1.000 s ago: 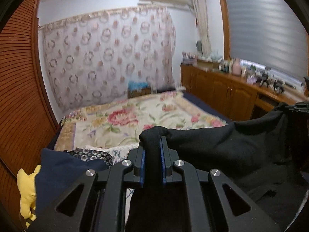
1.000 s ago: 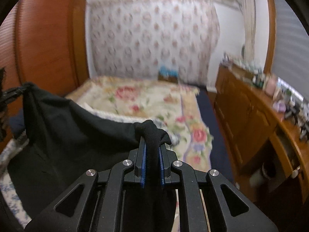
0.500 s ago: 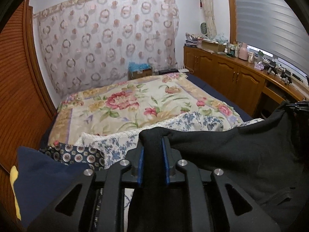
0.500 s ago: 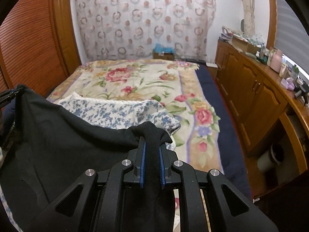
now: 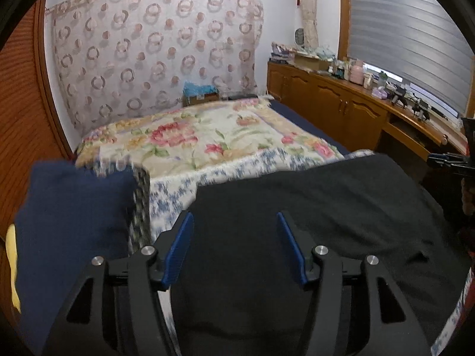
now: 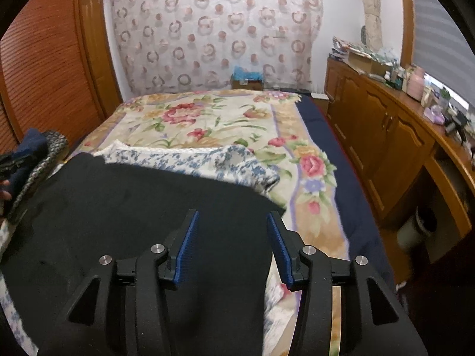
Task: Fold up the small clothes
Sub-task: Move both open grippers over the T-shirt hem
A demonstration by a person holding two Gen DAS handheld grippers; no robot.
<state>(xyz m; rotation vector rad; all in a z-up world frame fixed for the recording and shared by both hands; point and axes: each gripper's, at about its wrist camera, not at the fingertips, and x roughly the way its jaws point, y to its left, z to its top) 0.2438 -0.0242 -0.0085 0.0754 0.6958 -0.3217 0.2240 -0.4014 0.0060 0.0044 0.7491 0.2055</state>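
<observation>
A black garment lies spread flat on the near end of the bed, over a blue-and-white floral cloth. My left gripper hovers over the garment's left part, its jaws opening, blue pads apart and touching nothing. In the right wrist view the same black garment fills the lower left. My right gripper is above the garment's right edge, jaws opening too, with cloth below but not pinched. The right gripper's tip shows at the far right of the left wrist view.
A navy folded pile with a patterned cloth and a yellow item sits at the left. The bed's floral blanket stretches ahead. Wooden cabinets with clutter line the right wall, a slatted wardrobe the left.
Both grippers were shut on bunched corners of the black garment, held up. Both sank toward the bed and opened; the garment now lies flat, released.
</observation>
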